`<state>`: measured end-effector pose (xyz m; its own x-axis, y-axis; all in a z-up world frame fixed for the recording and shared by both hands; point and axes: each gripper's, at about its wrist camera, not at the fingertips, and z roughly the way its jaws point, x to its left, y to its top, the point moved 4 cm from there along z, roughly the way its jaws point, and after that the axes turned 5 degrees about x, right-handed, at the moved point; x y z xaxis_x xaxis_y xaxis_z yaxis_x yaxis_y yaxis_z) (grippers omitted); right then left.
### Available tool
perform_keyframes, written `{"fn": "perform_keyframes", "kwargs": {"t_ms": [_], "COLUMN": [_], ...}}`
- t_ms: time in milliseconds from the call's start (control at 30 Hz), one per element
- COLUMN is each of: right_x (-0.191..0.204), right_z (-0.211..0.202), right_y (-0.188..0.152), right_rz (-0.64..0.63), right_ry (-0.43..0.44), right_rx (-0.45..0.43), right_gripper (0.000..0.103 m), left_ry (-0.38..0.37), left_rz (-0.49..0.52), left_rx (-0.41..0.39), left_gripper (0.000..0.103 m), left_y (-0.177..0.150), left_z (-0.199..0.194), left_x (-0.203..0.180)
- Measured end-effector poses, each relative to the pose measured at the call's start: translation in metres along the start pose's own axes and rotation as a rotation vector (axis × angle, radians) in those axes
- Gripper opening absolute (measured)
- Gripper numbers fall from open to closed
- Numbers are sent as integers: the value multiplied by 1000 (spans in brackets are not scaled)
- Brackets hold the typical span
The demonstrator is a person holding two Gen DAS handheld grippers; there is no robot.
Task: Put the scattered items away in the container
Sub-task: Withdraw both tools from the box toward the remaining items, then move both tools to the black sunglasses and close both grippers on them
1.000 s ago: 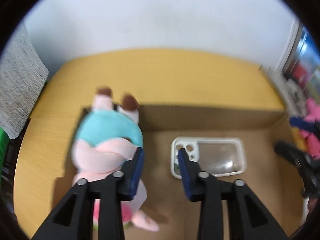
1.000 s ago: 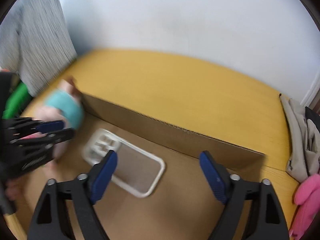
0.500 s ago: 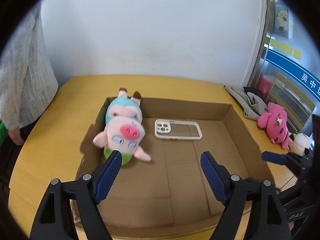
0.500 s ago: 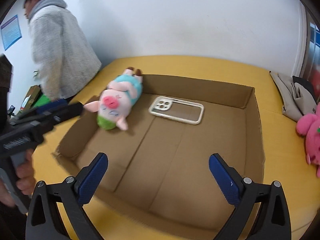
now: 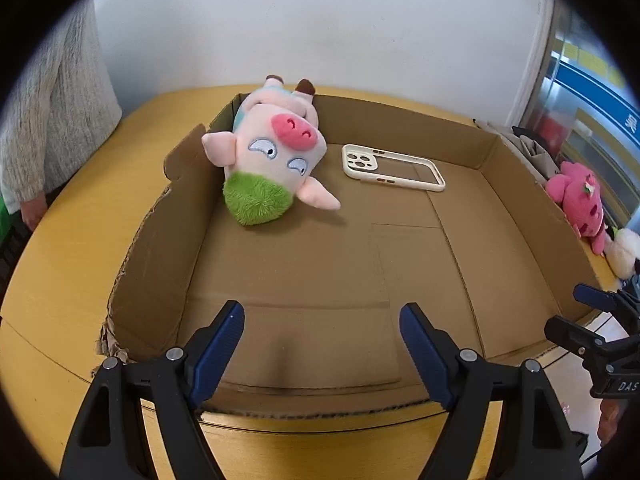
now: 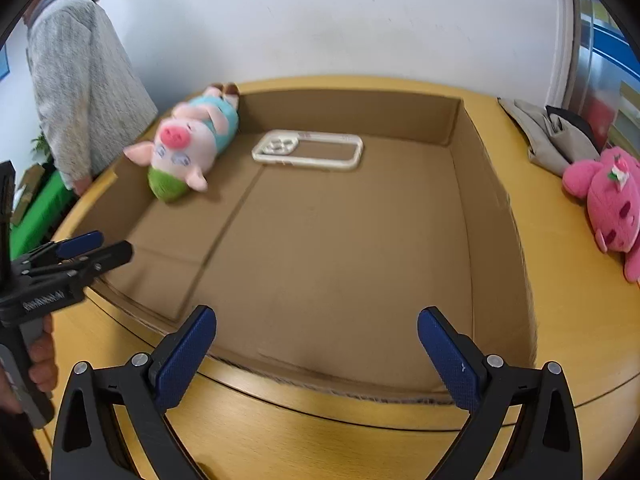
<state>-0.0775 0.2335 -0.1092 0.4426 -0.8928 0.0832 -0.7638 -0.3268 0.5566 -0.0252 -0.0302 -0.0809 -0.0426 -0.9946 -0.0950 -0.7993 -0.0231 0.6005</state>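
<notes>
While both my grippers hang over the near rim, the box point(image 5: 508, 184) holds two things: one pig plush point(image 5: 276, 152) and one phone case point(image 5: 392, 166). That pig lies in the far left corner, head toward me, feet up against the far wall, green tuft nearest; its body touches the left wall. One case lies flat on the floor just right of the pig, near the far wall, apart from the plush. From the right wrist I count the same two inside: pig point(image 6: 188, 144) and case point(image 6: 308, 150), within the box point(image 6: 492, 208).

Outside, on the table point(image 6: 280, 436), I see one pink plush point(image 6: 612, 200) to the right of the box, and one grey cloth bundle point(image 6: 548, 140) farther back beside it. A white fluffy thing point(image 5: 624, 252) sits next to the pink plush; I cannot tell what it is.

My left gripper point(image 5: 322, 330) has its jaws wide apart with nothing between them; pig and case lie well beyond, far from the tips. My right gripper point(image 6: 316, 342) is likewise spread and empty, over the near rim, with the pink plush off to its right. One person in a grey sweater point(image 6: 84, 80) stands at the far left.
</notes>
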Motion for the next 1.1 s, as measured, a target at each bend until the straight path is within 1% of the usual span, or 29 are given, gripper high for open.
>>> {"fn": "perform_keyframes", "kwargs": {"t_ms": [67,333,633,700,767,833,900,1000,1100], "right_x": [-5,-2,1,1,1,2,2,4,11], "right_z": [0,-5,-15,-17,-19,-21,-24,-33,-46], "right_y": [-5,-15,-30,-33,-36,-38,-38,-34,-32], "right_rz": [36,24,24,28,35,35,30,17,6], "right_ry": [21,5,8,9,9,14,20,-2,-15], "right_rx": [-22,-42,-31,-28,-22,-13,-14,-41,-80], "right_gripper": [102,102,102,102,102,103,103,103,103], "left_ry": [9,17,10,21,43,32,25,36,25], "left_rz": [8,29,43,44,24,9,19,57,61], "left_rx": [6,27,40,29,-1,-32,-56,-83,-101], "left_gripper": [80,80,80,80,80,80,80,80,80], "left_y": [-2,-16,-24,-25,-24,-22,-19,-13,-12], "left_z": [0,-2,-14,-18,-25,-35,-43,-54,-63], "left_x": [-1,1,1,0,2,1,-5,-17,-24]}}
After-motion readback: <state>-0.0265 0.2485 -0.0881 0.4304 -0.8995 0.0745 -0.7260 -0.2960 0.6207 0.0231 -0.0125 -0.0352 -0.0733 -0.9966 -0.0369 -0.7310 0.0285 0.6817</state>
